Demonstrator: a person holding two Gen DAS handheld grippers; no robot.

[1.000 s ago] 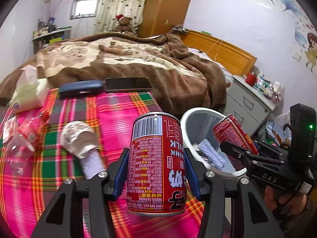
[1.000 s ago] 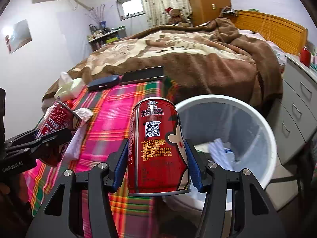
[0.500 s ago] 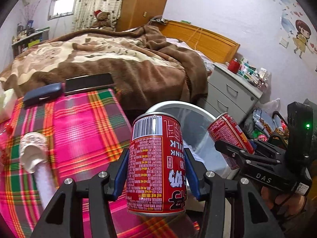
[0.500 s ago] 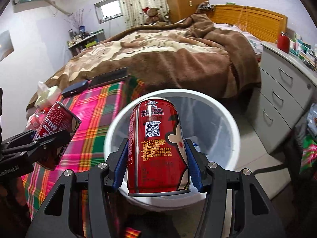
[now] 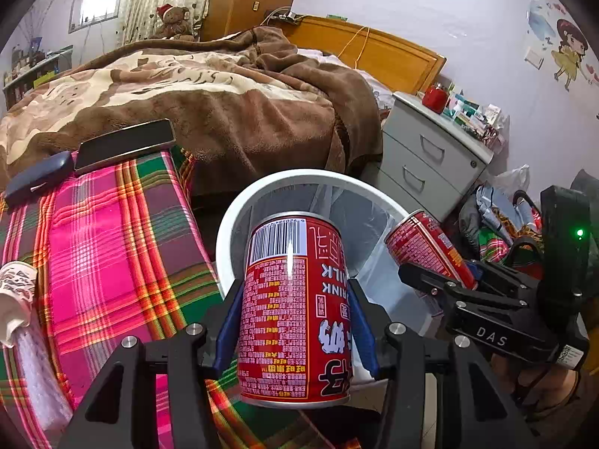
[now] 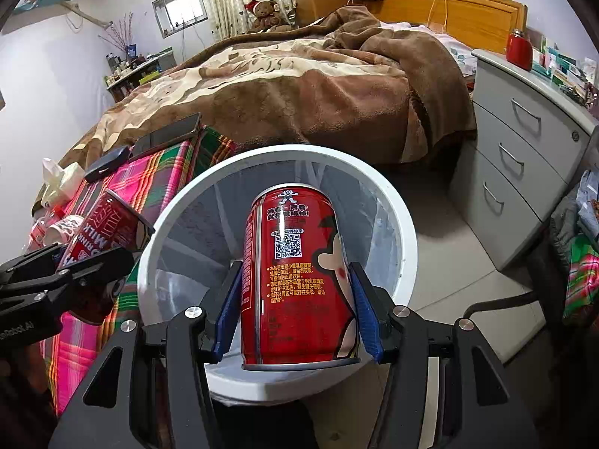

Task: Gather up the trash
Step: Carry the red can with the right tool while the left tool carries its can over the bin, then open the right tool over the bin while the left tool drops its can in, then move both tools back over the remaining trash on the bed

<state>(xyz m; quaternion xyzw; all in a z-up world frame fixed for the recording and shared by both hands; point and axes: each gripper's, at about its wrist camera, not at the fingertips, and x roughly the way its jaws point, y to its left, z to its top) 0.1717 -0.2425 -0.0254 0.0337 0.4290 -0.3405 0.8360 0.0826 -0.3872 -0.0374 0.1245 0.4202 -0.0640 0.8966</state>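
The left gripper (image 5: 295, 321) has its jaws clamped on a glossy red milk-drink can (image 5: 295, 310) with barcode and dense print, held at the rim of the white round trash bin (image 5: 228, 235). The right gripper (image 6: 297, 312) has its jaws clamped on a second red can (image 6: 295, 280) bearing a QR code and cartoon face, over the bin's mouth. The cans hide most of the bin's inside. A plaid cloth (image 5: 112, 243) covers the surface beside it.
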